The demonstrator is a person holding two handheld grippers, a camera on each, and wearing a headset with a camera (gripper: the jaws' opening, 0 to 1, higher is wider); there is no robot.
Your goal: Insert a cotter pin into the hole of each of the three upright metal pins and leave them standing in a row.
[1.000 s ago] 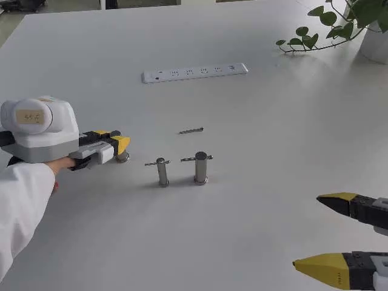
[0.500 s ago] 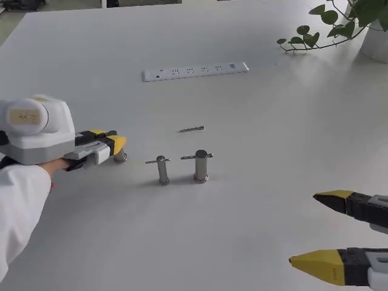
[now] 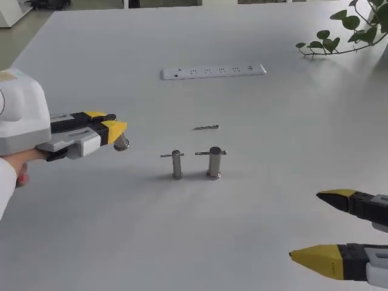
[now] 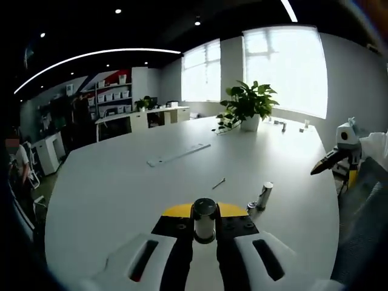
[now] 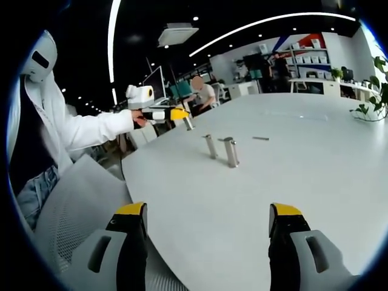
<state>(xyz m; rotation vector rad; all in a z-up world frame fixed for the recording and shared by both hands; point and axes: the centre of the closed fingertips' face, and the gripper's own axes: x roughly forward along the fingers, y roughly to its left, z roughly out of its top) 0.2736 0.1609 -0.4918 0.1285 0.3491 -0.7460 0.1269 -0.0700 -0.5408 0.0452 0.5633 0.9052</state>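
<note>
Left gripper (image 3: 117,128): I see its jaws clamped on one metal pin (image 4: 204,219).
Right gripper (image 3: 305,225): I see its jaws spread wide, gripping nothing.

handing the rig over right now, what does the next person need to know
Left claw: shut on the third metal pin; no cotter pin visible in it.
Right claw: open, holding nothing, low at the near right.
Done: the thin standing pin and the thick standing pin are upright side by side, each with a cotter pin through it.
The loose cotter pin lies flat just behind them.
Left: fit it into the held pin, then stand that pin in the row.
</note>
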